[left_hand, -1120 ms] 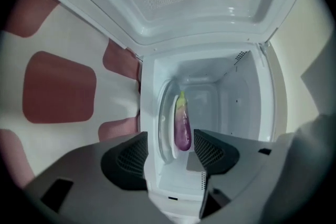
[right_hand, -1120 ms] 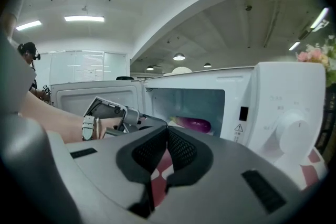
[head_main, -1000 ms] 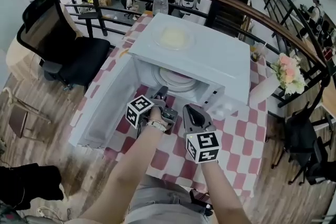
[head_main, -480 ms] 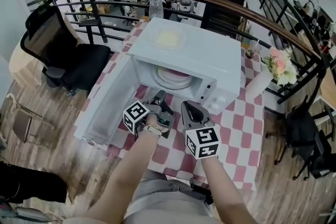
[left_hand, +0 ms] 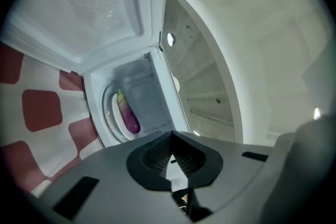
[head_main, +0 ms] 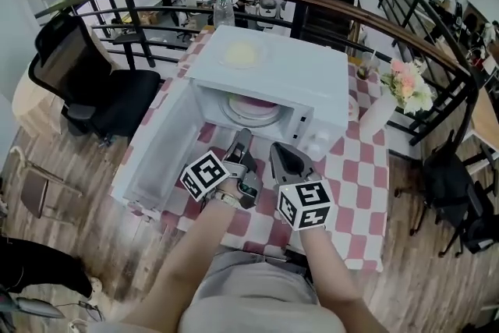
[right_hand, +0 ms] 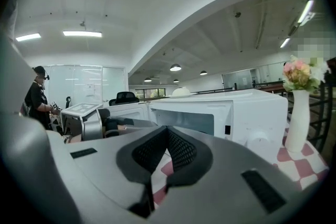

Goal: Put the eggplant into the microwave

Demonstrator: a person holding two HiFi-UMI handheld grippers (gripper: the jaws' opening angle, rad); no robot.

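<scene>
status: we judge the placement done. The eggplant (left_hand: pixel 128 113) lies on the turntable plate (left_hand: pixel 111 122) inside the microwave (head_main: pixel 296 78), and nothing is touching it.
left gripper (head_main: pixel 242 138): clenched, with its pads meeting and nothing between them. It sits just outside the open cavity, pointing in.
right gripper (head_main: pixel 279 152): jaws together as well, and empty. It sits beside the left one, over the tablecloth (head_main: pixel 360 168) in front of the microwave.
remaining: the door (head_main: pixel 156 148) hangs wide open to the left. The task only asks for placement, so we'd say closing the door is the only step left, if it's wanted at all.
eggplant: small and elongated, with glossy purple skin that fades to yellow-green at the end deeper in the cavity. The surface is smooth. We can't tell whether it's real or a toy.
turntable plate: round and pale, with a raised ring at the rim.
microwave: a white box with a smooth, flat shell and pale cavity walls. The inner door panel shows a fine dotted mesh.
gripper pads: dark with a waffle-ribbed face, set in smooth grey housings.
tablecloth: red-and-white check, lying flat.
dish on top (head_main: pixel 240 53): a shallow, clear, round dish on the microwave roof with something pale yellow in it. We can't tell what it is.
</scene>
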